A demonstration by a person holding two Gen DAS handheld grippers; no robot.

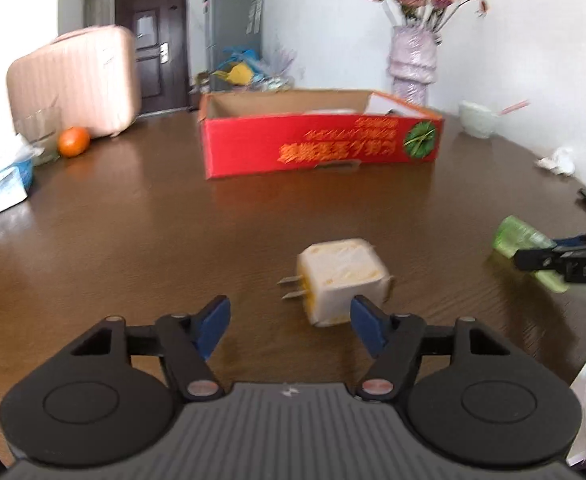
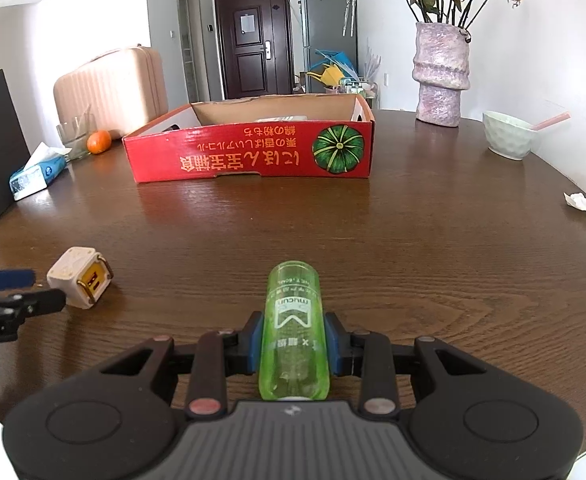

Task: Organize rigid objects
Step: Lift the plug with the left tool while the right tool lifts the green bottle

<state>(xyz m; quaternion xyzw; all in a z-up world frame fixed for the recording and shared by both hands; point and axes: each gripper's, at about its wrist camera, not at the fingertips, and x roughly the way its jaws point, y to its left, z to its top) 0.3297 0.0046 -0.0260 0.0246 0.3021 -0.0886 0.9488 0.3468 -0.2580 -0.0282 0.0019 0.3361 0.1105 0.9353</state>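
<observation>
Green bottle (image 2: 293, 328): translucent plastic cylinder w/ white print, lying lengthwise btwn the right gripper (image 2: 293, 346) jaws, clenched on its sides, over the brown wood worktop (image 2: 413, 240). Plug adapter (image 1: 343, 280): cream cube w/ yellow face, two metal prongs sticking out to the left in the left wrist view, sitting on worktop just ahead of the left gripper (image 1: 291, 326). Left jaws released, spread wide, nothing btwn them; one blue pad sits close beside the adapter, contact can't be told. Red cardboard box (image 2: 253, 156), open top, stands farther back, mid-worktop.
</observation>
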